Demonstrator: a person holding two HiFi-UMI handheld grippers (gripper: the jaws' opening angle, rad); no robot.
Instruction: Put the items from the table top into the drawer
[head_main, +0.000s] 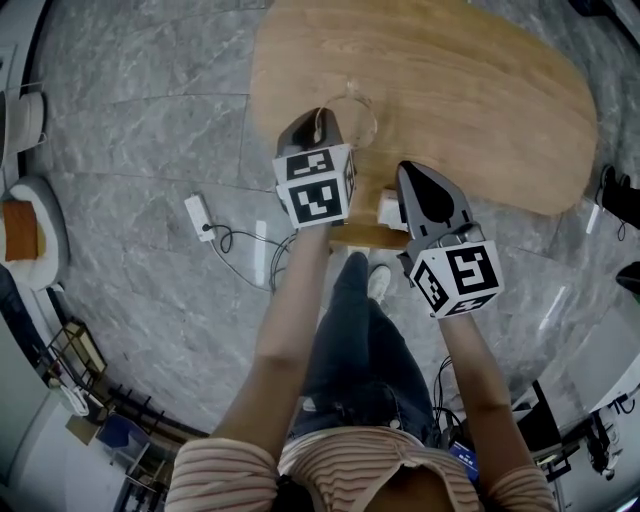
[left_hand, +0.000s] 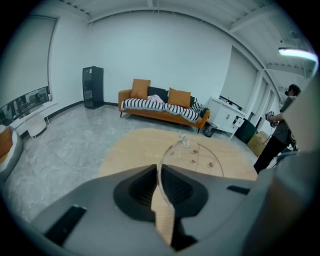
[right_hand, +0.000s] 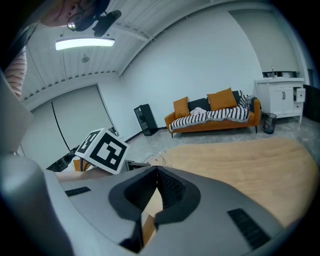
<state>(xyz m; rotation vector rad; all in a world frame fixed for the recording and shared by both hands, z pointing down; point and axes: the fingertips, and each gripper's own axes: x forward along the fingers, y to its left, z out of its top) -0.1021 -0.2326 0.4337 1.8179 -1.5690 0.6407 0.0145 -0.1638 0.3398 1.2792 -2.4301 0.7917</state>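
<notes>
A clear round dish (head_main: 350, 112) hangs a little above the near-left part of the oval wooden table (head_main: 450, 80). My left gripper (head_main: 318, 125) is shut on its near rim. In the left gripper view the thin clear rim (left_hand: 161, 170) stands on edge between the pads and arcs away over the table (left_hand: 135, 150). My right gripper (head_main: 410, 172) is at the table's near edge, shut, with nothing between its tips (right_hand: 156, 170). Under that edge an open wooden drawer (head_main: 368, 237) shows, with something white (head_main: 390, 210) in it. The right gripper view catches the left gripper's marker cube (right_hand: 105, 148).
A white power strip (head_main: 198, 215) and cables lie on the grey floor to the table's left. An orange sofa (left_hand: 162, 107), a black cabinet (left_hand: 93, 87) and white cupboards (left_hand: 227, 115) line the far wall. A person (left_hand: 282, 132) stands at the right.
</notes>
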